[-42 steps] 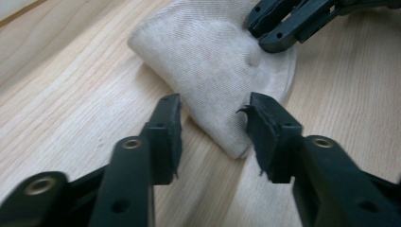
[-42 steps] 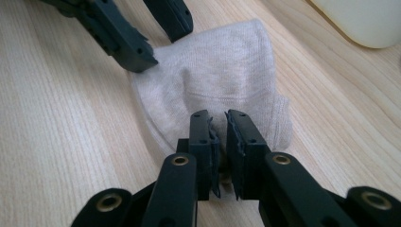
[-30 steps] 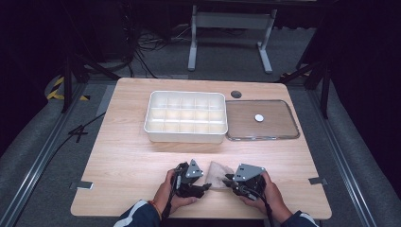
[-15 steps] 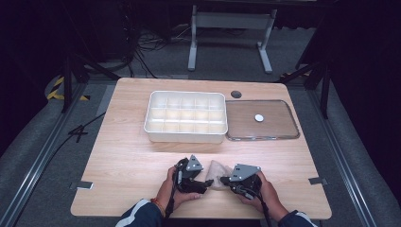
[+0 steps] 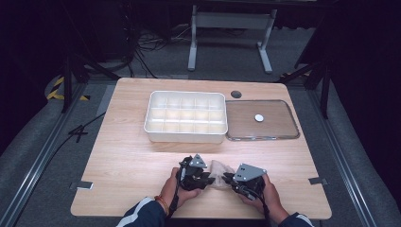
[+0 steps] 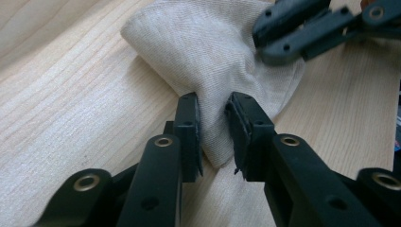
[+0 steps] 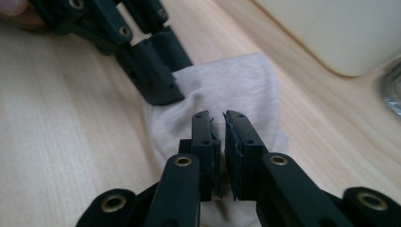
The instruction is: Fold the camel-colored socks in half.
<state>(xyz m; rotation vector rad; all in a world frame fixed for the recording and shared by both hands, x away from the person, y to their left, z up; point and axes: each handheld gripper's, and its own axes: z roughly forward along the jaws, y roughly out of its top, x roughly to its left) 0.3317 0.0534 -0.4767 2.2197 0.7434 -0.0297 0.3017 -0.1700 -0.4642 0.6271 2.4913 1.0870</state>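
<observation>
A small beige cloth (image 5: 218, 171) lies bunched on the wooden table (image 5: 127, 156) near its front edge, between two hand-held grippers. My left gripper (image 6: 215, 124) is shut on a raised fold of the cloth (image 6: 208, 52). My right gripper (image 7: 218, 135) pinches the opposite edge of the cloth (image 7: 227, 90), its jaws nearly touching with fabric between them. In the high view the left gripper (image 5: 201, 176) and the right gripper (image 5: 232, 179) face each other, a hand behind each.
A white compartment tray (image 5: 185, 116) sits at the table's middle back. A clear flat lid (image 5: 262, 120) with a white knob lies to its right. A dark round hole (image 5: 236, 94) marks the tabletop behind them. Cables and a metal stand are on the floor beyond.
The right gripper has shifted slightly left toward the cloth and closed in on it. The left gripper stays in place.
</observation>
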